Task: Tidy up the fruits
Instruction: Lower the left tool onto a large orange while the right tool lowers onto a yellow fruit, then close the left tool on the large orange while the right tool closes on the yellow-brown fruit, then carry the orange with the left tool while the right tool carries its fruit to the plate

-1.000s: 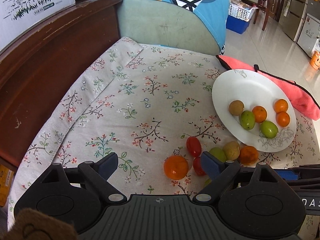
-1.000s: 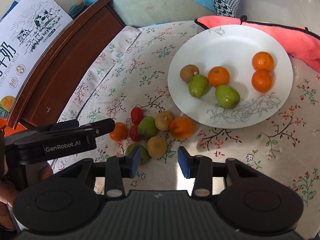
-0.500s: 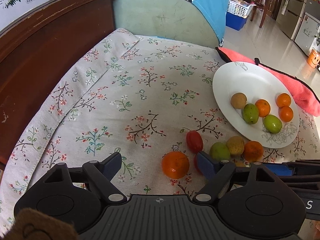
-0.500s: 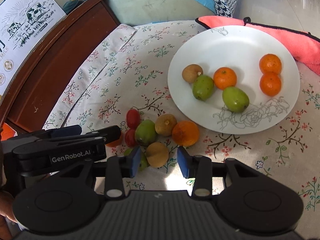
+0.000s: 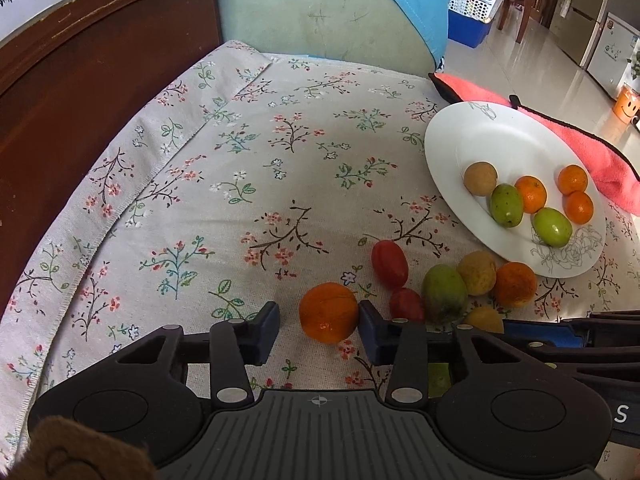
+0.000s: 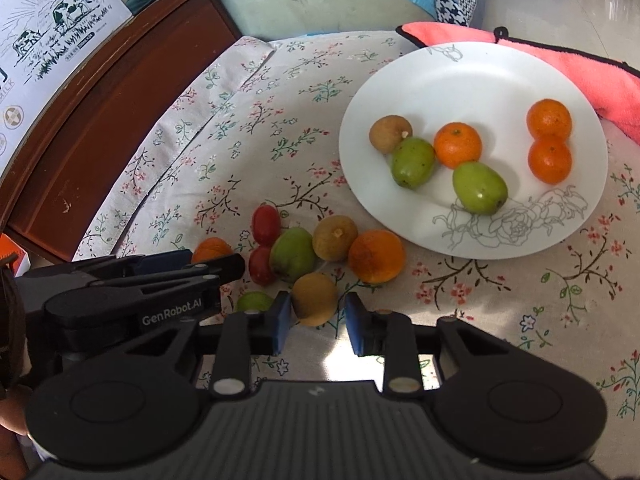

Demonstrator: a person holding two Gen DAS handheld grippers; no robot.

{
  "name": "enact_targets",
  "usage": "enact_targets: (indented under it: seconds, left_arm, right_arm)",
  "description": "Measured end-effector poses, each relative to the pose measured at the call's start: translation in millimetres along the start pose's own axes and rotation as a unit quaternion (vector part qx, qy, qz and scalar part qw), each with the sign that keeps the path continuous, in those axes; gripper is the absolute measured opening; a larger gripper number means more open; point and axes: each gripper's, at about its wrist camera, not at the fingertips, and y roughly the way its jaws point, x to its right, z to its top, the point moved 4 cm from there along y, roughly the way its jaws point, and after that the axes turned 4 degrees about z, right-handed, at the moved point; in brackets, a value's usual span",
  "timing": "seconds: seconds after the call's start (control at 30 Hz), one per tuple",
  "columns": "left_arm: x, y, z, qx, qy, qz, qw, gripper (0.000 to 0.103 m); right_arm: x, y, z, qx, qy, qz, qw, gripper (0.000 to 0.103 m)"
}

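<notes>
Surface: floral tablecloth (image 5: 248, 184) covered the table, with a dark wooden headboard-like panel (image 5: 80, 92) along its left edge and a pale green cushion (image 5: 320, 20) behind.
Plate: white plate (image 6: 472, 76) with a line-drawn rose sat on the right side of the cloth, partly over a pink towel (image 6: 580, 68).
On the plate: three small oranges, two green fruits and one brown fruit; two of the oranges touched each other.
Loose pile: beside the plate's near edge lay two red tomatoes (image 6: 265, 224), a green fruit (image 6: 292, 254), a brown fruit (image 6: 334, 238) and an orange (image 6: 376, 256), bunched together.
Left gripper: left gripper (image 5: 319, 326) was low over the cloth, jaws spread, with a lone tangerine (image 5: 329, 312) between the blue pads; the right pad was at the fruit's side, the left pad stood clear of it.
Right gripper: right gripper (image 6: 317, 322) was released too, jaws apart around a brown round fruit (image 6: 314, 298) at the near end of the pile, with a gap on the right side.
Half hidden: another green fruit (image 6: 254, 302) lay just left of the right gripper's left pad, partly under the left gripper's body.
</notes>
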Motion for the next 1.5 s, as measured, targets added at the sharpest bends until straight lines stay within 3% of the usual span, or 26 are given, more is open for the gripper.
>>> enact_targets:
  seconds: [0.17, 0.47, 0.73, 1.17, 1.5]
  left_arm:
    - [-1, -1, 0, 0.007, 0.0, -0.005, 1.0, 0.029]
    - [-6, -7, 0, 0.014, -0.009, -0.003, 0.9998, 0.028]
    - [-5, -27, 6, 0.046, -0.002, 0.007, 0.9989, 0.028]
    - [20, -52, 25, 0.102, 0.017, 0.011, 0.9946, 0.028]
    - [39, -66, 34, 0.128, 0.023, -0.007, 0.9914, 0.028]
  right_arm:
    - [-1, 0, 0, 0.002, -0.003, 0.0, 1.0, 0.026]
    - [-3, -5, 1, 0.003, -0.003, 0.012, 1.0, 0.025]
    - [-11, -17, 5, 0.019, -0.027, 0.023, 0.999, 0.025]
    - [-6, -42, 19, 0.071, -0.062, -0.017, 0.995, 0.025]
    - [10, -65, 29, 0.095, -0.058, -0.014, 0.994, 0.025]
